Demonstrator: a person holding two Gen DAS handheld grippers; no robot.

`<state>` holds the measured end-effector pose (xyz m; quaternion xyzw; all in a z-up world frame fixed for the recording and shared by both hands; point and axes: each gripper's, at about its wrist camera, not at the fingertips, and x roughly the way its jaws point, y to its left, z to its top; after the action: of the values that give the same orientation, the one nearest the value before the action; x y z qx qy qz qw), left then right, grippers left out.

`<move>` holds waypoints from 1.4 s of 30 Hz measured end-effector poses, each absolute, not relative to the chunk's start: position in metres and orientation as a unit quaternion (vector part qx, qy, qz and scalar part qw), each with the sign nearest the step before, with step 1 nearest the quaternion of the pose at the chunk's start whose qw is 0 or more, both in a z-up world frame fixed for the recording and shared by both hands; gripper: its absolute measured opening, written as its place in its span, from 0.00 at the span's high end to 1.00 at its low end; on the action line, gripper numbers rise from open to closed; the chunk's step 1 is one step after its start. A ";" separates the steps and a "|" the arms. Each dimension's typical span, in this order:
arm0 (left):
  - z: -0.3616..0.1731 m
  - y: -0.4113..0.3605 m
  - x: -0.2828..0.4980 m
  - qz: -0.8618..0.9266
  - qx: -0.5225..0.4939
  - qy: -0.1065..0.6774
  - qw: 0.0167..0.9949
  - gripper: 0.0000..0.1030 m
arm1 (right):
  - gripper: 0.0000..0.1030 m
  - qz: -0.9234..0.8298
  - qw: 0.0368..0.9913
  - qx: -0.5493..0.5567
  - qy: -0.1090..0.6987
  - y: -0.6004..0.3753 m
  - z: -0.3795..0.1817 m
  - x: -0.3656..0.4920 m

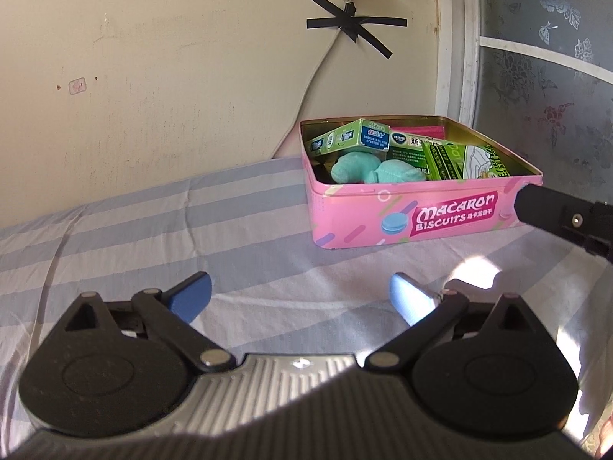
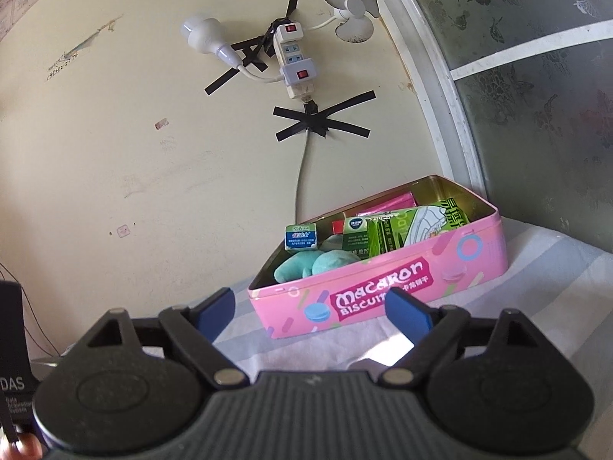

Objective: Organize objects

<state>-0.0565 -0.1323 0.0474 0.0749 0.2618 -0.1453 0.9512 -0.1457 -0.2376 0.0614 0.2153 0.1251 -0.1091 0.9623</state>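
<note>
While both our tongs, left tongs (image 1: 300, 299) and right tongs (image 2: 310, 312), stand wide apart with nothing between them, the pink Macaron Biscuits tin (image 1: 413, 218) sits lidless on the striped bed sheet (image 1: 153, 230) by the wall, holding green boxes (image 1: 350, 138) and teal plush toys (image 1: 360, 170).

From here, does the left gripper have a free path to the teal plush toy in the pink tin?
Probably yes: left gripper is open and empty, the pink tin lidless, the teal plush toy exposed, though the near wall means reaching in from above.
</note>
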 end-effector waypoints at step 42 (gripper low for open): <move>0.015 -0.120 -0.037 -0.080 0.097 0.327 0.937 0.00 | 0.00 -0.112 0.943 0.245 0.195 -0.236 0.032 -0.122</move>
<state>-0.0367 -0.1201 0.0146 0.0966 0.3267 -0.0804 0.9367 -0.1219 -0.2360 0.0315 0.2453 0.1952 -0.1118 0.9430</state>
